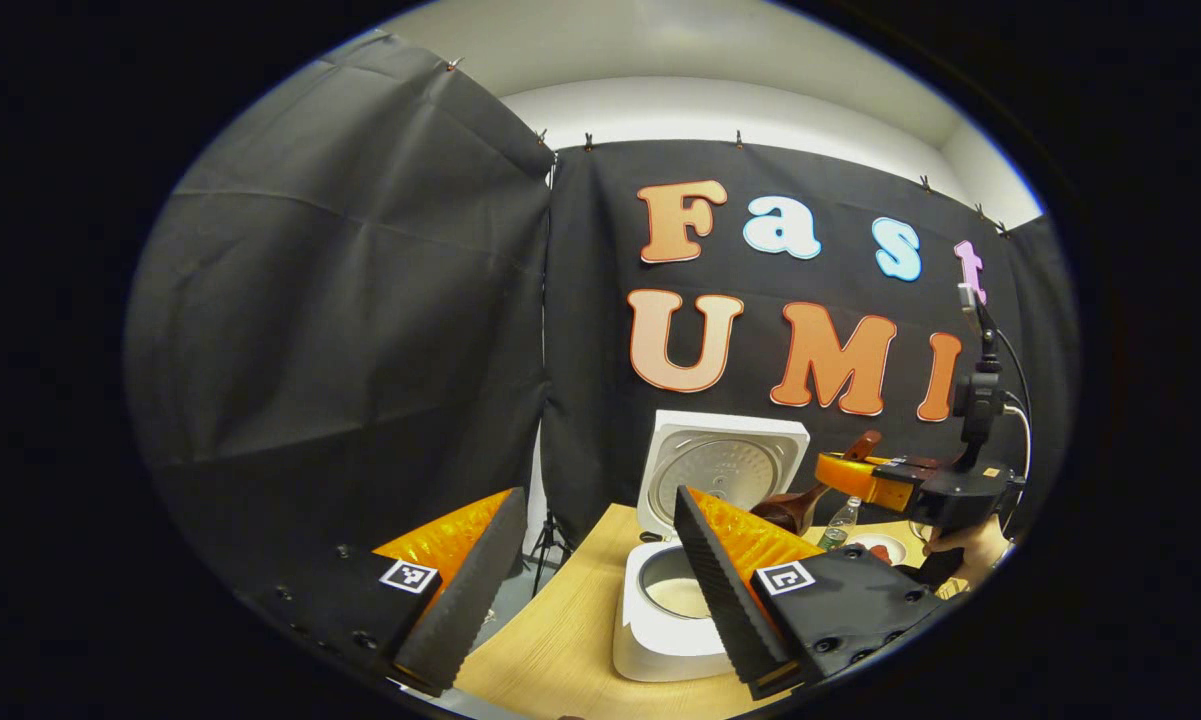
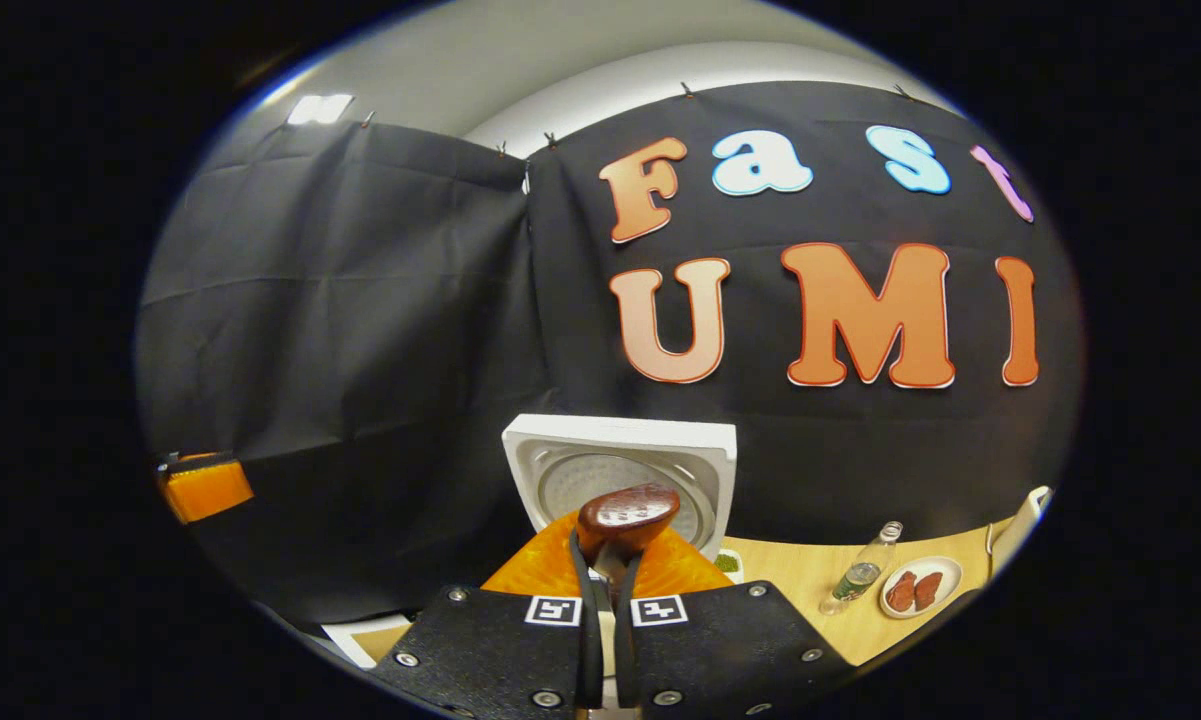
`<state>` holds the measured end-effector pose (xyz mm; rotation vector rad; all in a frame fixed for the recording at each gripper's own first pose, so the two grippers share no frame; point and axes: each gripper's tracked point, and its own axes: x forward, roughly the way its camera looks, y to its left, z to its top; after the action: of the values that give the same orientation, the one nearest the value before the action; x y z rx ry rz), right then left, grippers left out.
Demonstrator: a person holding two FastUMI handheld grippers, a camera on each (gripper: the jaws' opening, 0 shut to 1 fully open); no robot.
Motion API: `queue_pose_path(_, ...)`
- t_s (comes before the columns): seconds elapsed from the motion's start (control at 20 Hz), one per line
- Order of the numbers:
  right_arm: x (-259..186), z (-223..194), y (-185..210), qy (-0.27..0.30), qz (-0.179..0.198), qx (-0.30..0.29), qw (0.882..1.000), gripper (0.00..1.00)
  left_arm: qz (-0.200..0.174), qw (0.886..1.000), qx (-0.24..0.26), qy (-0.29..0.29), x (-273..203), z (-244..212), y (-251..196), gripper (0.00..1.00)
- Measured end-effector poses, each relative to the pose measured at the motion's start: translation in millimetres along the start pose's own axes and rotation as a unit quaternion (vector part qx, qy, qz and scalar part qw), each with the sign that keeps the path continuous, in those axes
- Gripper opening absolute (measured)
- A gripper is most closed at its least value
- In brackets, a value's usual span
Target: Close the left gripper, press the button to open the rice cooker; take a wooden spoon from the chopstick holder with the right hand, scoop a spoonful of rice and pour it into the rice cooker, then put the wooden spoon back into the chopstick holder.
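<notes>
Wooden spoon (image 2: 627,515) clenched in right tool (image 2: 602,590) — left tool (image 1: 585,590) spread wide above open rice cooker (image 1: 675,610).

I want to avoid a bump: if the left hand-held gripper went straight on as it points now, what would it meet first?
Probably the rice cooker: its open pot lies just ahead between the left hand-held gripper fingers, the raised lid behind. Depth is unclear.

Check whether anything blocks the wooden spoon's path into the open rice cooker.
Nothing visible does. The rice cooker has its lid raised, and the wooden spoon, clamped in the right gripper, sits above it with open air between.
</notes>
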<state>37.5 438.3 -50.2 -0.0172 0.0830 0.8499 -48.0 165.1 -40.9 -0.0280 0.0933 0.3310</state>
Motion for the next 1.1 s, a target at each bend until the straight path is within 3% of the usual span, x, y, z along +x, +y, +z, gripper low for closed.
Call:
queue_pose_path(0.2, -23.1, 1.2, -43.3, -0.001, -0.039, 0.028, 0.999, 0.04, -0.002, 1.000, -0.003, 0.000, 1.6, 2.3, -3.8, 1.00)
queue_pose_path(0.5, -88.0, -3.4, -136.4, -0.009, -0.137, 0.071, 0.988, 0.04, -0.017, 1.000, 0.011, -0.009, 9.5, 7.3, -22.3, 1.00)
queue_pose_path(0.7, -152.8, -11.0, -205.3, -0.011, -0.216, 0.092, 0.972, 0.04, -0.035, 0.999, 0.009, -0.008, 14.2, 6.7, -39.7, 1.00)
queue_pose_path(0.9, -221.8, -28.9, -267.0, -0.004, -0.297, 0.108, 0.949, 0.04, -0.043, 0.999, 0.006, -0.008, 21.2, 4.8, -50.4, 0.97)
queue_pose_path(1.1, -276.0, -52.5, -299.9, 0.013, -0.350, 0.123, 0.929, 0.04, -0.061, 0.998, 0.003, -0.005, 27.5, 5.3, -68.3, 1.00)
